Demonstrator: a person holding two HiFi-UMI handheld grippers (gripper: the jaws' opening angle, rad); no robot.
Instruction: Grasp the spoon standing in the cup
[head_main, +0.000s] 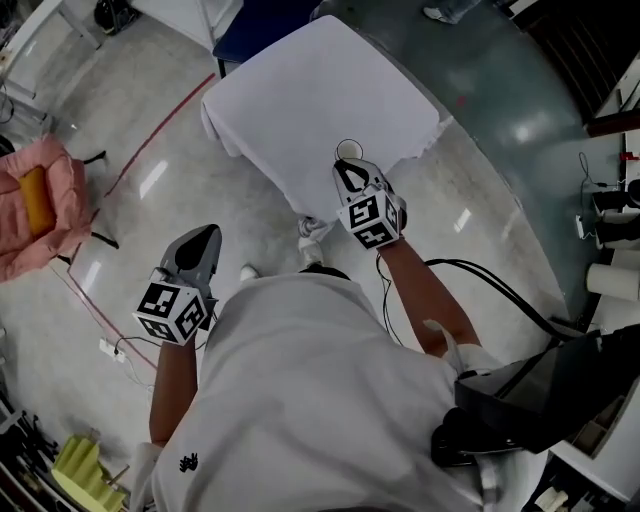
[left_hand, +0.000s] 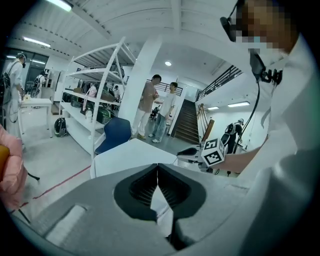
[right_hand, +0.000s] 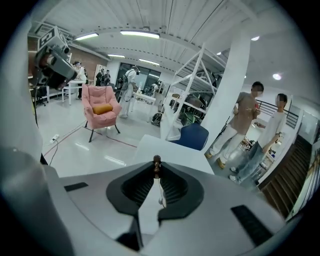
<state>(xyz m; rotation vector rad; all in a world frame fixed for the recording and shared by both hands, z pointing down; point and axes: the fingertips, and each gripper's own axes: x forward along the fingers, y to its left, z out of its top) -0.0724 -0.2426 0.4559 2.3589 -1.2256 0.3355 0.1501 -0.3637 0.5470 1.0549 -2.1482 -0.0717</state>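
Now, slim pale spoon (right_hand: 156, 159) with dark knobbed end, tight in the right hand-held gripper (right_hand: 157, 171).

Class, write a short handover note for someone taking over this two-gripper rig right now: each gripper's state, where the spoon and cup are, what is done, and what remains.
Left gripper: jaws together, empty, held over the floor, away from the table.
Right gripper: jaws closed on the spoon handle just below its brown tip, directly above the cup.
The cup stands close to the near edge of the white-clothed table.
Done: the spoon looks grasped.
Left: probably lift it out. Whether its bowl sits in the cup cannot be seen.
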